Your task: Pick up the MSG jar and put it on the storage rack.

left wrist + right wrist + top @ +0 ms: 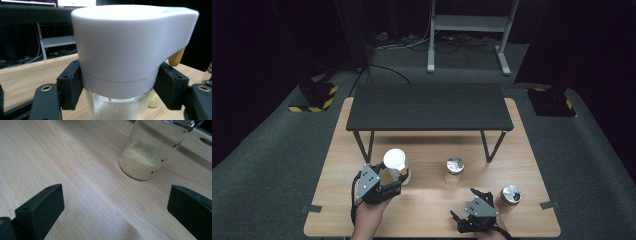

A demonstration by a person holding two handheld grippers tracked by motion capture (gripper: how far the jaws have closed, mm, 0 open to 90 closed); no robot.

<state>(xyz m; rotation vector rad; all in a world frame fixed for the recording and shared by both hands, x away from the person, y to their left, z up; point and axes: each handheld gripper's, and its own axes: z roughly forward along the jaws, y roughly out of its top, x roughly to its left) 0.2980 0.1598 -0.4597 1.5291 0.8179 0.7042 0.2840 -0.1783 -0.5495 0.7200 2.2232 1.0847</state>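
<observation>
A dark low bench (430, 107) stands on the wooden table (337, 165).

no readable text, labels or numbers

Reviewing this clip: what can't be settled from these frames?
- White-lidded jar: base cut off by the bottom edge in the left gripper view; contents blurred behind the glass.
- Glass jar of yellow grains: top cut off by the upper edge in the right gripper view.
- Two metal-lidded jars: contents too small in the high view.
</observation>
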